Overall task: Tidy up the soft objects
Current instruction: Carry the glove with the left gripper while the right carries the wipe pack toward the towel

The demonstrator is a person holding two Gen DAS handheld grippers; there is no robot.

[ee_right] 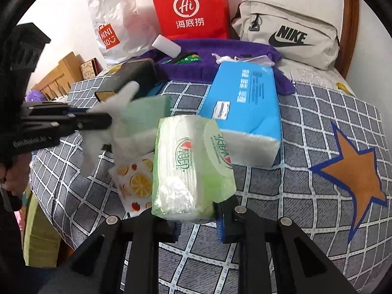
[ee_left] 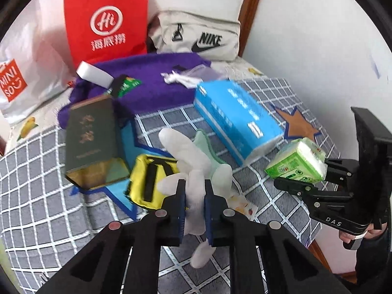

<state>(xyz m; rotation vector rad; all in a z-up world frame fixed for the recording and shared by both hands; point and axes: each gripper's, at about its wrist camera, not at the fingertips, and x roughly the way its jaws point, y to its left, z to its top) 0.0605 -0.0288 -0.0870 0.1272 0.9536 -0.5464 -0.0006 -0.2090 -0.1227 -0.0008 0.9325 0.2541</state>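
Observation:
My left gripper (ee_left: 194,196) is shut on a white glove (ee_left: 188,161) and holds it above the checked bedspread; the glove also shows in the right wrist view (ee_right: 115,120). My right gripper (ee_right: 196,218) is shut on a green tissue pack (ee_right: 186,166), seen in the left wrist view (ee_left: 297,163) at the right. A large blue tissue pack (ee_left: 235,120) lies on the bed between them. A purple towel (ee_left: 147,85) lies behind, with a white block (ee_left: 94,74) on it. A pale green cloth (ee_left: 207,147) sits behind the glove.
A dark green box (ee_left: 91,139) and a yellow pouch (ee_left: 149,181) lie left of the glove. A red bag (ee_left: 107,22), a Miniso bag (ee_left: 14,80) and a Nike bag (ee_left: 198,36) stand against the wall. A fruit-print packet (ee_right: 134,183) lies on the bedspread (ee_right: 306,147).

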